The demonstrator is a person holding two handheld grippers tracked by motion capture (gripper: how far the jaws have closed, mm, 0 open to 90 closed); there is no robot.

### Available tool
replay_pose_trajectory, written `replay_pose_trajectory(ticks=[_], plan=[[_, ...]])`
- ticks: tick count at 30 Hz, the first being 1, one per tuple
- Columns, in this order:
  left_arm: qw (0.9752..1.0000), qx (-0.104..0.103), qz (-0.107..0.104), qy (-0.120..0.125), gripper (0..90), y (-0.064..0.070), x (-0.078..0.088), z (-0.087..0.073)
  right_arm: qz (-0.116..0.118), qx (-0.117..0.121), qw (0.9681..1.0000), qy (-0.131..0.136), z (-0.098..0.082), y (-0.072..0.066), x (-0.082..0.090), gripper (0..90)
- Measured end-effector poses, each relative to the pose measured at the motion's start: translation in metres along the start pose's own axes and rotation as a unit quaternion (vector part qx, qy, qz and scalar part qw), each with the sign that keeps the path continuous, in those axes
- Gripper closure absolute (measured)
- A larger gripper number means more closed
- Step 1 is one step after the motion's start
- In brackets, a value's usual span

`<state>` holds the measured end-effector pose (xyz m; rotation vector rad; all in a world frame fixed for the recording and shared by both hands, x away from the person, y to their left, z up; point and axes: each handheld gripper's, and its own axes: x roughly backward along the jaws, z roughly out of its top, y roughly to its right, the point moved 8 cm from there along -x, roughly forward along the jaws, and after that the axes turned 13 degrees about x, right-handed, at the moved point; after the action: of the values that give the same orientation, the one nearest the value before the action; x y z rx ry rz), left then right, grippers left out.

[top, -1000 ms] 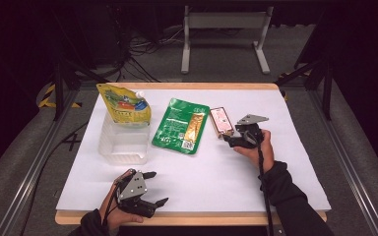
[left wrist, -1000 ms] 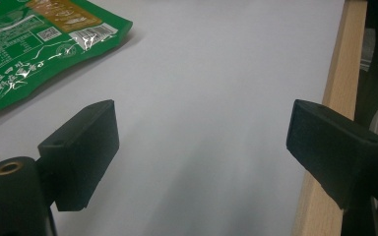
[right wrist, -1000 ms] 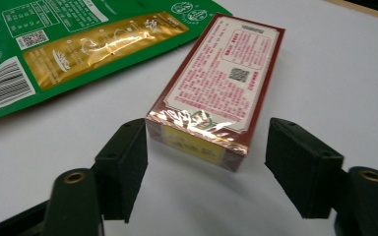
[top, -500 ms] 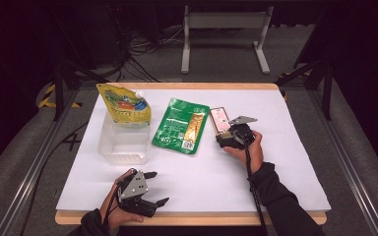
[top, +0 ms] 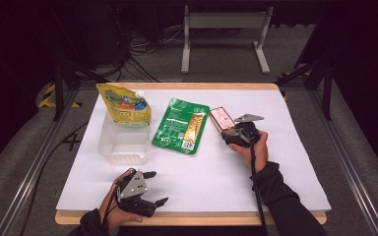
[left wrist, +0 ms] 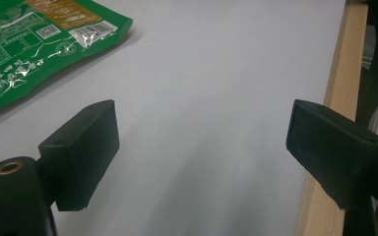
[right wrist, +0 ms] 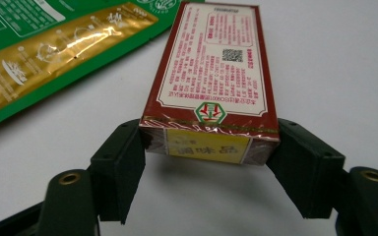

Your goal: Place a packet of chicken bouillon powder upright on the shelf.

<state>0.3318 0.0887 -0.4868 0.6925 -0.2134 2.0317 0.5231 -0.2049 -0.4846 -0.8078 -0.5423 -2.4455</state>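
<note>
Wooden table w/ white sheet over the top. On sheet: clear tub far left, yellow pouch at its far rim, green packet center, red box just right of packet.

green packet cut off by frame edge, small print on red box perhaps too blurred to read

right gripper | fingers closing, touching red box sides | green packet left
</note>
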Motion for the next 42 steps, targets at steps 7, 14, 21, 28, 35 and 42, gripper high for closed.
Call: replay_pose_trajectory(ticks=[7, 14, 21, 28, 35, 42], plan=[[1.0000, 0.000, -0.001, 0.000, 13.5, 0.001, 0.000, 0.001, 0.001, 0.021, 0.9992, 0.033, 0.011, 0.005, 0.024, 32.7], [1.0000, -0.001, -0.004, -0.001, 13.5, 0.001, -0.001, 0.001, 0.003, 0.030, 0.9975, 0.063, 0.020, 0.006, 0.042, 32.7], [1.0000, 0.000, -0.006, 0.000, 13.6, 0.001, -0.001, 0.002, 0.007, 0.027, 0.9964, 0.080, 0.025, 0.008, 0.051, 32.8], [1.0000, -0.001, -0.009, -0.001, 13.6, 0.002, -0.001, 0.002, 0.013, 0.031, 0.9951, 0.093, 0.030, 0.007, 0.059, 32.9], [0.9999, -0.006, -0.005, 0.009, 14.1, 0.001, -0.007, 0.012, 0.015, 0.032, 0.9948, 0.096, 0.032, 0.005, 0.061, 32.9], [0.9999, -0.013, -0.009, 0.008, 14.9, 0.002, -0.022, 0.024, 0.020, 0.037, 0.9945, 0.096, 0.031, 0.005, 0.062, 33.1]])
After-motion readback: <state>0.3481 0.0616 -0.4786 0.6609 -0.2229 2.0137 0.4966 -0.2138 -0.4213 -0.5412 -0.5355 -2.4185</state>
